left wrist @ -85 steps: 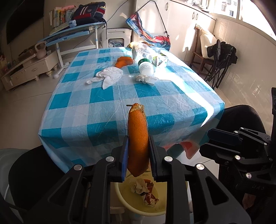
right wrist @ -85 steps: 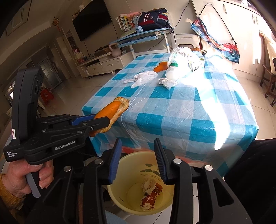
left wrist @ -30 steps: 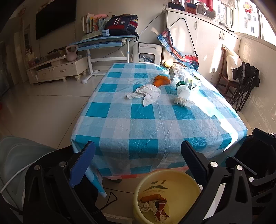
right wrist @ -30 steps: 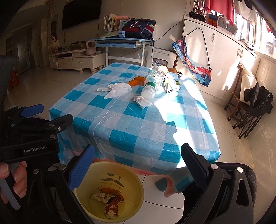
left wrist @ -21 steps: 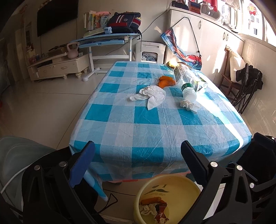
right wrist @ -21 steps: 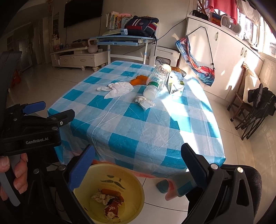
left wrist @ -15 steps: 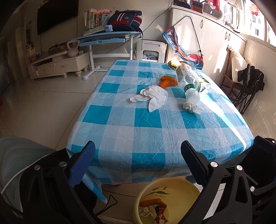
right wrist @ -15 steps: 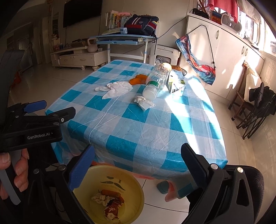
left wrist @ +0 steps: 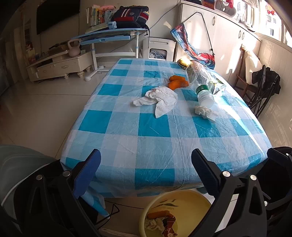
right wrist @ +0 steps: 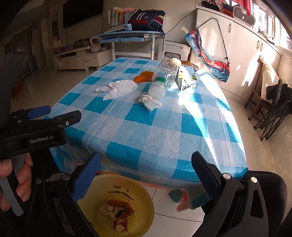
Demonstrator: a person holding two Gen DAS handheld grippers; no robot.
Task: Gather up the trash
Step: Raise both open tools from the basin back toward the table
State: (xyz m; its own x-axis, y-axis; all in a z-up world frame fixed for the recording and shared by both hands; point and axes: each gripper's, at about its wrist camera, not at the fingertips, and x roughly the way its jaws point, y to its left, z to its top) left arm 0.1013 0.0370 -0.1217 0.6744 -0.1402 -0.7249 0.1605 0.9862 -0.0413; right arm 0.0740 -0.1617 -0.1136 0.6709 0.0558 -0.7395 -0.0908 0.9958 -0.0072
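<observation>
A yellow trash basin (right wrist: pixel 146 217) sits on the tiled floor just below the near edge of a table. Inside it lie an orange peel (right wrist: pixel 119 202), a crumpled white tissue (right wrist: pixel 108 209) and a red and white wrapper (right wrist: pixel 119 224).

More trash waits on the table, which is covered by a blue and white checked tablecloth (left wrist: pixel 153 127) under clear plastic. Toward the far half lie a large crumpled white napkin (left wrist: pixel 160 99), two orange peel pieces (left wrist: pixel 178 83) behind it, and a clear plastic bottle (left wrist: pixel 202 85) on its side with its white cap end toward the viewer. A small wadded tissue (left wrist: pixel 205 111) rests just in front of the cap. A small carton (right wrist: pixel 188 82) stands beside the bottle, in bright sunlight.

The left gripper (left wrist: pixel 144 175) hovers above the basin near the table edge, its blue-padded jaws spread wide and holding nothing. The right gripper (right wrist: pixel 145 176) is likewise spread wide and empty, also over the basin. In the right wrist view, a hand (right wrist: pixel 18 180) grips the left gripper's handle.

Beyond the table are a blue desk (left wrist: pixel 109 36) with a backpack (left wrist: pixel 130 14) on it, and a low white cabinet (left wrist: pixel 60 65).
</observation>
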